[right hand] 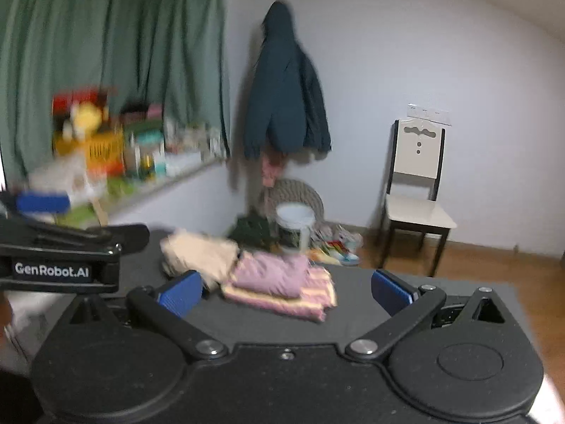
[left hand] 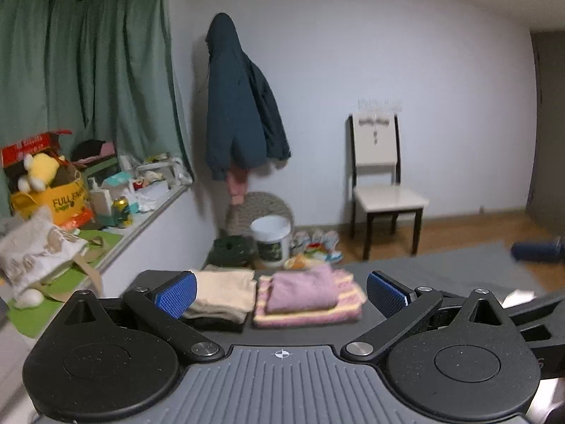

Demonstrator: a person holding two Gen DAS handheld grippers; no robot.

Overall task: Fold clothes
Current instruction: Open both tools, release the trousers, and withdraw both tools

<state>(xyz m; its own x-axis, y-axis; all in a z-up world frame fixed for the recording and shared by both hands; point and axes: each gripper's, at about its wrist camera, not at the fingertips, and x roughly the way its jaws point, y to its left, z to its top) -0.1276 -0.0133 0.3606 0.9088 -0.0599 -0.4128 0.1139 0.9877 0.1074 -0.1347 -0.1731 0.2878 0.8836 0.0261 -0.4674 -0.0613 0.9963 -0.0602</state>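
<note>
- Dark grey flat work surface (left hand: pixel 441 265) is seen w/ both folded piles at its far end.
- Pink-and-yellow striped folded garment (left hand: pixel 308 298) is laid just right of beige folded cloth (left hand: pixel 222 293), edges approx touching.
- Left gripper (left hand: pixel 280 295): jaws spread wide, nothing held.
- Right gripper (right hand: pixel 286 291): jaws likewise apart, empty.

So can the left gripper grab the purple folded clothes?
Probably yes. The left gripper is open, the purple folded clothes lie straight ahead, and nothing sits between them.
</note>
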